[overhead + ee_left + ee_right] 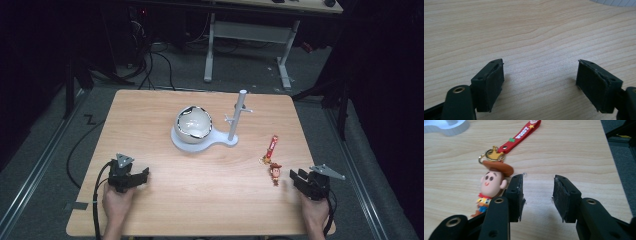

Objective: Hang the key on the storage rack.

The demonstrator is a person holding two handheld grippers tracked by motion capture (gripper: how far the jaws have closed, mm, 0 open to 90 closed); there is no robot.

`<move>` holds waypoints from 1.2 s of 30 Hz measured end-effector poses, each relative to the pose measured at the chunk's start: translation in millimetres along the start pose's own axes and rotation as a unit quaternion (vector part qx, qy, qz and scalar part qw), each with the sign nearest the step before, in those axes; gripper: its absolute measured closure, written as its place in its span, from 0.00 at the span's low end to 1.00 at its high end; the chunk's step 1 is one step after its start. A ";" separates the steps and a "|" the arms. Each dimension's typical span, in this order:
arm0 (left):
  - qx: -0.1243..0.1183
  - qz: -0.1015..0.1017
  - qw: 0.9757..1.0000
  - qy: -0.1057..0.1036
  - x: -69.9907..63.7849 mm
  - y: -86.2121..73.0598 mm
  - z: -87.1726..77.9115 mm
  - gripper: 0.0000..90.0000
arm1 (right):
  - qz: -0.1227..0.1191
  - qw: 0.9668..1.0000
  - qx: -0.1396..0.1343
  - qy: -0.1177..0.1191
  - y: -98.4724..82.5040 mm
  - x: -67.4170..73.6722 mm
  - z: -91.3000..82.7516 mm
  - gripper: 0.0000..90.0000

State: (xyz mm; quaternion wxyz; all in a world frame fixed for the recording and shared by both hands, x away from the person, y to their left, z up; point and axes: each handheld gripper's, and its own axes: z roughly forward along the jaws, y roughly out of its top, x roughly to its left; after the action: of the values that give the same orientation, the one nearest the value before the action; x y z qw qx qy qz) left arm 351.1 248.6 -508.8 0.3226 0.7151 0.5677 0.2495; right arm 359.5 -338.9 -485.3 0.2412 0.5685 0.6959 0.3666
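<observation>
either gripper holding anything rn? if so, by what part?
Nothing held. Left gripper open over bare wooden table. Right gripper open, empty, beside the cowboy-figure keychain.

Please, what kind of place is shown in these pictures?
Probably a lab or recording workspace, not a home: a bare wooden table on a grey floor with loose cables, dark surroundings, another desk frame behind, and handheld grippers, left and right.
</observation>
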 end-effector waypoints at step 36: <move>0.000 0.000 1.000 0.000 0.1 0.0 0.0 0.25 | 0.027 0.999 0.027 0.034 5.6 36.1 29.6 0.58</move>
State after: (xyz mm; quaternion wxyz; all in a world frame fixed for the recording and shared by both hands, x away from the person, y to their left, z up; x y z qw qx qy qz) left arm 351.1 248.7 -508.8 0.3230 0.7149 0.5679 0.2492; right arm 376.7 -296.4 -496.2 0.1918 0.5808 0.6976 0.3732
